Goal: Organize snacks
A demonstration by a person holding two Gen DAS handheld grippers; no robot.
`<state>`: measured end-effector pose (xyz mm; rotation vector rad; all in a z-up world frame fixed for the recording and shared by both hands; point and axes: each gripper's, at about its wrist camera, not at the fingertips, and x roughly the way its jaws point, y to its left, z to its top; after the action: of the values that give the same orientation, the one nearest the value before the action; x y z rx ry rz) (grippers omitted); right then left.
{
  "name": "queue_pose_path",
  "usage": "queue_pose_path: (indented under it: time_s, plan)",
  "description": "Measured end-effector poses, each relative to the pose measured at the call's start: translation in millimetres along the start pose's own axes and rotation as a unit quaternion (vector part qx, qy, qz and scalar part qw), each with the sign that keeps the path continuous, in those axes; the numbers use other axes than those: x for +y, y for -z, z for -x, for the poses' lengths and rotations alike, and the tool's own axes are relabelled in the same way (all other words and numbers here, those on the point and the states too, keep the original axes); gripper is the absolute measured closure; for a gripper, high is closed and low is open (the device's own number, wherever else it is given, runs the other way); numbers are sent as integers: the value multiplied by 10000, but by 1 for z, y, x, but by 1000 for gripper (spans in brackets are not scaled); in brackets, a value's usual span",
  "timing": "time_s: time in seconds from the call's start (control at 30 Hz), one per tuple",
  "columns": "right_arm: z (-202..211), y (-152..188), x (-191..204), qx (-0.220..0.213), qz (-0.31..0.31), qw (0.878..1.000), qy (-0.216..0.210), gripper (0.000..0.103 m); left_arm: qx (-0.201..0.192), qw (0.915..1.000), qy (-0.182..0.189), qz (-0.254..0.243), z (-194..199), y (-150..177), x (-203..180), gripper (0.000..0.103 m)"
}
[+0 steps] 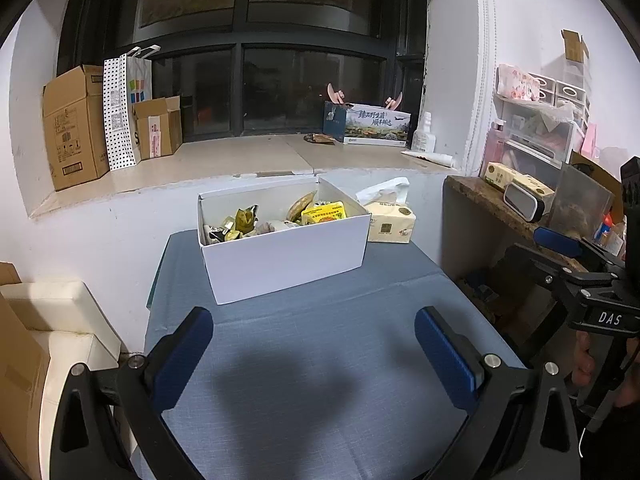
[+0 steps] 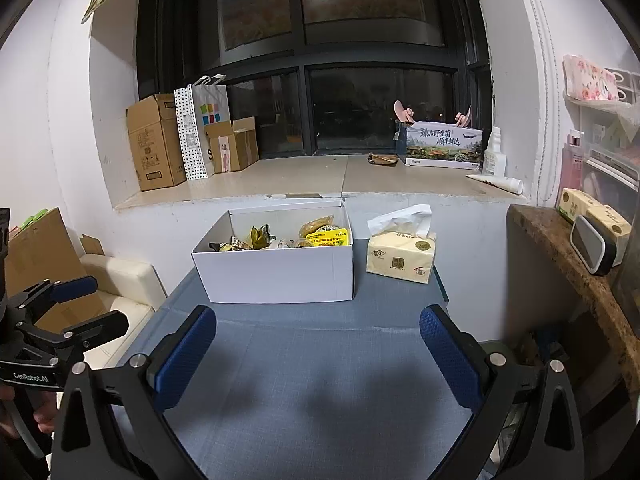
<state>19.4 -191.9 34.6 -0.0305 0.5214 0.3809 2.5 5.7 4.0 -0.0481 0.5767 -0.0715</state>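
Observation:
A white open box (image 1: pixel 288 254) (image 2: pixel 280 274) stands at the far end of a blue-grey table (image 1: pixel 332 344) (image 2: pixel 320 380). It holds several snack packets, among them a yellow packet (image 1: pixel 324 213) (image 2: pixel 328 237) and a dark green one (image 1: pixel 245 220) (image 2: pixel 260 236). My left gripper (image 1: pixel 314 340) is open and empty above the near part of the table. My right gripper (image 2: pixel 318 344) is open and empty, also short of the box. Each gripper shows at the edge of the other's view: the right one (image 1: pixel 568 256), the left one (image 2: pixel 86 306).
A yellow tissue pack (image 1: pixel 390 222) (image 2: pixel 402 256) lies right of the box. A window sill behind holds cardboard boxes (image 1: pixel 76 128) (image 2: pixel 156 142), a dotted bag (image 1: pixel 120 112) and a printed carton (image 1: pixel 374 126) (image 2: pixel 442 144). A brown shelf (image 1: pixel 496 204) (image 2: pixel 572 256) stands right, a cream seat (image 1: pixel 68 320) left.

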Motion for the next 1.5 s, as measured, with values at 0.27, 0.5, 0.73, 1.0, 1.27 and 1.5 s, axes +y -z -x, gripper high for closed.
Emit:
queue_pose_path:
  time_s: [0.27, 0.5, 0.73, 1.0, 1.27, 1.5]
  plan:
    - [-1, 1, 0, -44, 29, 10000, -34, 0, -11, 10000, -50, 7, 0, -1, 1, 0]
    - [1, 2, 3, -210, 129, 9996, -137, 0, -76, 9997, -167, -148, 0, -7, -4, 0]
    - [-4, 1, 3, -248, 94, 9995, -141, 0, -107, 9995, -123, -274, 2, -14, -11, 0]
    - [-5, 2, 11, -221, 258, 9993, -125, 0, -128, 9999, -33, -105, 1, -16, -6, 0]
    - [-4, 0, 16, -216, 335, 9992, -64, 0, -100, 9999, 7, 31, 1, -14, 0, 0]
    - [-1, -2, 19, -252, 367, 9990, -48, 0, -103, 9999, 18, 69, 2, -14, 2, 0]
